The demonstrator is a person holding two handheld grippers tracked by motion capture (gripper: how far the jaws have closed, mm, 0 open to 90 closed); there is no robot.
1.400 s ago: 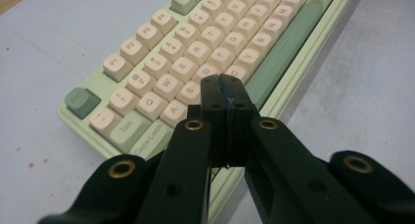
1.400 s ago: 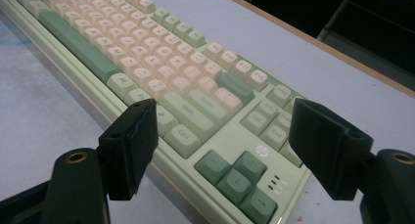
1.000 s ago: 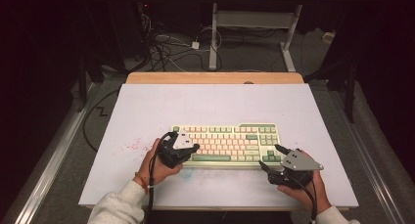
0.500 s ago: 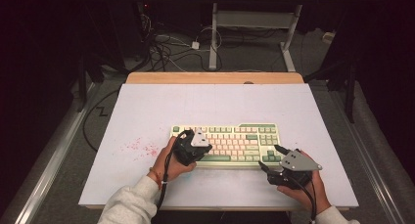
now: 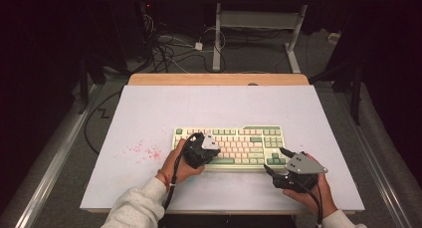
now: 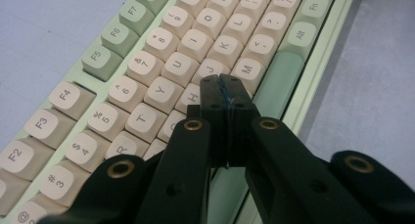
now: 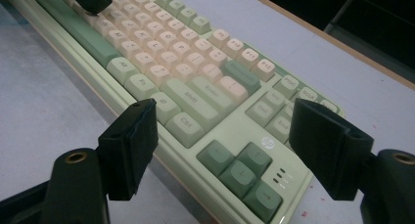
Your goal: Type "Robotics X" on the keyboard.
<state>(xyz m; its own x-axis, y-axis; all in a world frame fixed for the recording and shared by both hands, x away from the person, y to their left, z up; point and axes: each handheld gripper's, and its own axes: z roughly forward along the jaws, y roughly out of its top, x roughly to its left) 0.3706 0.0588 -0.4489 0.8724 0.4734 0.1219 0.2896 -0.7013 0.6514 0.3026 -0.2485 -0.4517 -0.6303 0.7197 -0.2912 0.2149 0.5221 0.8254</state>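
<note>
Keyboard [image 5: 239,144]: stiff, light, slick keycaps (loose-fitting). Grip frame edges. Left gripper [image 6: 226,89] fingers together over keys; right gripper [image 7: 222,150] fingers apart.

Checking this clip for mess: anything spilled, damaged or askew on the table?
Red specks are scattered on the white table, left of the keyboard, like a stain or spill. The keyboard itself lies straight and looks intact.

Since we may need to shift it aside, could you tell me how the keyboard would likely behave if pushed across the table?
The keyboard looks like a rigid plastic slab lying flat, so it would probably slide in one piece, not bend or tip. A push near one end would likely swing it round. Its raised keys may give under the fingers, so the frame edge seems safer.
</note>
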